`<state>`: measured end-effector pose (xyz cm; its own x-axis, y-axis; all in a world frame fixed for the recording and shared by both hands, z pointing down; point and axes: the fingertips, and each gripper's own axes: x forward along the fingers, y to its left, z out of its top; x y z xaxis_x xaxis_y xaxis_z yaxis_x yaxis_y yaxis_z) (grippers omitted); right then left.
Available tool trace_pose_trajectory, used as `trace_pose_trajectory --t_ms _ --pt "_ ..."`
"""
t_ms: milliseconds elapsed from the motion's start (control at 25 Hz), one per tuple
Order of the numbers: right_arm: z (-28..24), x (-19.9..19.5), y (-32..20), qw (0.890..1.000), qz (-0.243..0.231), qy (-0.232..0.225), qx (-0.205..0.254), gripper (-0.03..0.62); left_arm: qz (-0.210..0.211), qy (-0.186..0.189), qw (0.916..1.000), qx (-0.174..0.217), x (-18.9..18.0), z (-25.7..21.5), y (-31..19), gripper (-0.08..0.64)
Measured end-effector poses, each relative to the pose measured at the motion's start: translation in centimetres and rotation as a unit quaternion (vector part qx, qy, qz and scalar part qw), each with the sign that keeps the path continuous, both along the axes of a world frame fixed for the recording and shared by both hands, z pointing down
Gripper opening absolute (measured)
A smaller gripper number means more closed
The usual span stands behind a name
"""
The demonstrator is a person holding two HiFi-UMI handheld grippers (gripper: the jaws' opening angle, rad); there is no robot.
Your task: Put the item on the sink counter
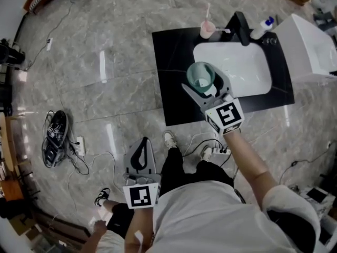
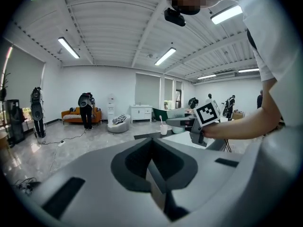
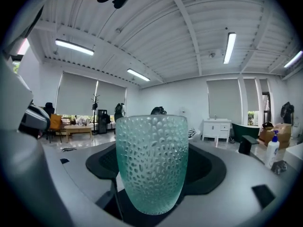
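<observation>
A teal dimpled glass cup (image 1: 201,78) is held upright in my right gripper (image 1: 204,84), which is shut on its sides. It hangs over the black sink counter (image 1: 171,78), at the left rim of the white basin (image 1: 237,70). In the right gripper view the cup (image 3: 151,164) fills the space between the jaws. My left gripper (image 1: 142,141) is low by the person's left side over the floor, shut with nothing in it. Its jaws (image 2: 151,143) meet at the tips in the left gripper view.
On the counter behind the basin stand a black faucet (image 1: 241,28), a pink cup with a toothbrush (image 1: 207,29) and a soap bottle (image 1: 261,29). A white fixture (image 1: 310,46) is at the right. Cables and a power strip (image 1: 216,152) lie on the floor.
</observation>
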<state>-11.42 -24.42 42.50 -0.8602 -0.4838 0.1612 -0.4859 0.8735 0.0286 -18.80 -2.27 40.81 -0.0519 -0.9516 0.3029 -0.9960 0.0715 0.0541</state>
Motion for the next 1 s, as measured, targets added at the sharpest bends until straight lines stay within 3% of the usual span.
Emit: trace_pose_trajectory --t_ms 360,1000 --pt "7.4 -2.2 -0.5 0.999 0.016 0.035 -0.037 0.364 -0.002 -0.002 0.9997 -0.026 -2.1 1.1 0.4 0.003" --pt "13.9 -4.4 -3.8 0.996 0.064 0.044 -0.049 0.364 0.026 0.000 0.9974 -0.067 -4.1 3.6 -1.1 0.003"
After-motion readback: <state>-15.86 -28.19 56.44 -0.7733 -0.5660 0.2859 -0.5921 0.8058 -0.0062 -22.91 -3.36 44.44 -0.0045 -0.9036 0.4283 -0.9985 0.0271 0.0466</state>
